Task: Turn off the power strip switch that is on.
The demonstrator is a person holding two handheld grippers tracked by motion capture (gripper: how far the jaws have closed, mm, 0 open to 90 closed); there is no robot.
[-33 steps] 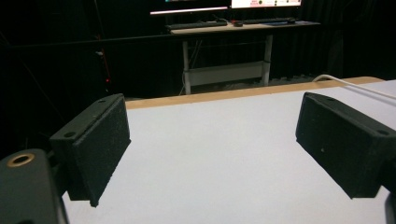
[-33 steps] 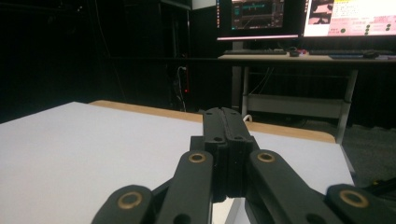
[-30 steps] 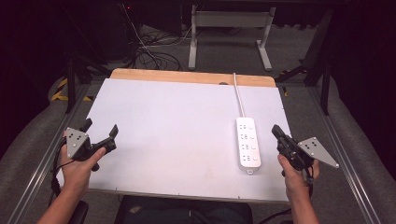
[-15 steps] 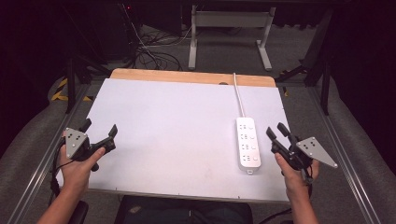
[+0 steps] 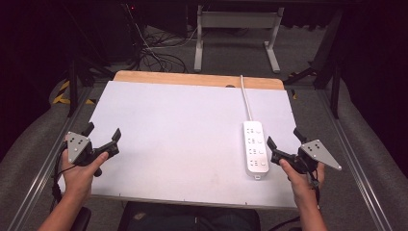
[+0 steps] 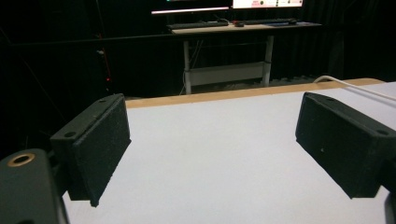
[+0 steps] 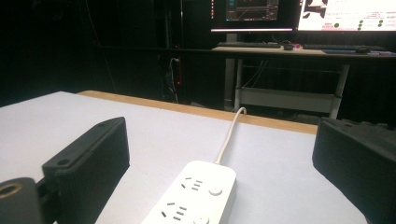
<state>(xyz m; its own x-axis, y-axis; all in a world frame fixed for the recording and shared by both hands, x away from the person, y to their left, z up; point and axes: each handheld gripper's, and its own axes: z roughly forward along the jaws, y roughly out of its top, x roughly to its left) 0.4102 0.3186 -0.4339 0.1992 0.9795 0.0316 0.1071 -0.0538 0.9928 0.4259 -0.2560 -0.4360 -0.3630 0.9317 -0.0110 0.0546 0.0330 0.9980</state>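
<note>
White surface [image 5: 183,134] is carrying a power strip [image 5: 255,153] just beside your right claw [image 5: 284,144], whose jaws have just been opening, empty. Rigid, light, slippery plastic: you're gripping across its narrow sides.

Power strip [image 5: 255,153]: white casing, white cable [image 5: 246,98], small dark socket slots in paired rows. Worktop [image 5: 178,144]: pale grey-white sheet, light wood strip along far edge. Left gripper [image 5: 102,135] and right gripper [image 5: 284,143]: black bodies, matte black fingers [image 6: 100,144], grey three-cornered plates with dark dots. Surroundings: black, grey floor.
</note>
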